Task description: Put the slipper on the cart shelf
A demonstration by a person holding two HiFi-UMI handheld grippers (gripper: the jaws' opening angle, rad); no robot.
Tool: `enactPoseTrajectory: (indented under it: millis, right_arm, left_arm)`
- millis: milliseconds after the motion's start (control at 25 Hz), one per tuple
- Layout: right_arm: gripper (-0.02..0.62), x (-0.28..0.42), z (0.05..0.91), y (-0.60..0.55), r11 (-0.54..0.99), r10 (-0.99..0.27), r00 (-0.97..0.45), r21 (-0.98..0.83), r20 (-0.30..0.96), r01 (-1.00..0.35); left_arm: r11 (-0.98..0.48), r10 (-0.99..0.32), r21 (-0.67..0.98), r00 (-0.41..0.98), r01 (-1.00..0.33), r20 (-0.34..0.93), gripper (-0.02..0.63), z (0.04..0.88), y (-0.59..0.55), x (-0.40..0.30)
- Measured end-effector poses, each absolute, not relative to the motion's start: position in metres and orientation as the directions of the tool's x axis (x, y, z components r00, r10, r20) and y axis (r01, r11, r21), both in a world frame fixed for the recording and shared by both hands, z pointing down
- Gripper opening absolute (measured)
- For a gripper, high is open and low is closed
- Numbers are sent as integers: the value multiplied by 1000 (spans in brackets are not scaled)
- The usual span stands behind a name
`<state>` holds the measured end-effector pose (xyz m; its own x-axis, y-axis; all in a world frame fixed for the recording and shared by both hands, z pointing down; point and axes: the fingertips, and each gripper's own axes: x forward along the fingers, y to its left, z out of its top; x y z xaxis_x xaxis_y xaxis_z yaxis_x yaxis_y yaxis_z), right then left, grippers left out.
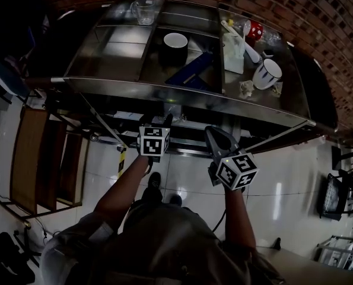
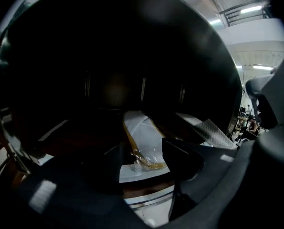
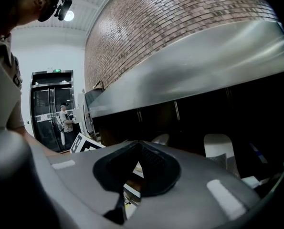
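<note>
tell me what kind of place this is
Likely a canteen or service area in a public building: a steel cart holding mugs, a brick wall behind it, a glossy tiled floor, and glass doors further off.

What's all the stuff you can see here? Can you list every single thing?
cart: one, shiny steel, by the brick wall
glass cup: one, clear, cart top, back left
black mug: one, white inside, middle compartment
blue flat thing: one, blue, middle compartment
white mug: one, white, right compartment
wrapped flat thing: one, white in clear plastic, lower shelf
slipper: one, grey, in front of the cart
left gripper: one, dark, open and empty
right gripper: one, dark, closed on the slipper
</note>
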<state>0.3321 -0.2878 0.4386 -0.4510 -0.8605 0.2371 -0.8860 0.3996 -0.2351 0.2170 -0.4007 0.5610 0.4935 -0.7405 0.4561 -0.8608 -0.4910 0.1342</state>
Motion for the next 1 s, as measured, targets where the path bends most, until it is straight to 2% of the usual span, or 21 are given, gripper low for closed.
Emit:
enactPoseTrajectory:
  millis: [80, 200, 320, 600, 800, 1000]
  right_arm:
    - [-2, 334, 435, -286, 399, -864, -450, -237, 224, -886]
    - [-2, 337, 427, -282, 402, -870, -451, -240, 201, -884]
    - [-2, 336, 419, -279, 416, -871, -460, -238, 174, -878]
    - [-2, 331, 406, -262, 459, -859, -494, -231, 130, -858]
    - [-2, 325, 398, -248, 484, -852, -512, -209, 110, -850]
    - [-2, 323, 391, -233, 507, -841, -531, -192, 106, -840]
  left_arm:
    - [-500, -746, 140, 507, -855, 432, 233, 547, -393, 217]
    - [-504, -762, 148, 519, -851, 386, 120, 522, -380, 214]
    - [-503, -780, 158, 526, -849, 340, 66, 495, -369, 211]
    - [-535, -780, 146, 553, -832, 294, 8, 451, -333, 211]
    - [-576, -760, 163, 598, -801, 255, 8, 431, -299, 213]
    - [-615, -725, 162, 634, -772, 269, 8, 433, -268, 223]
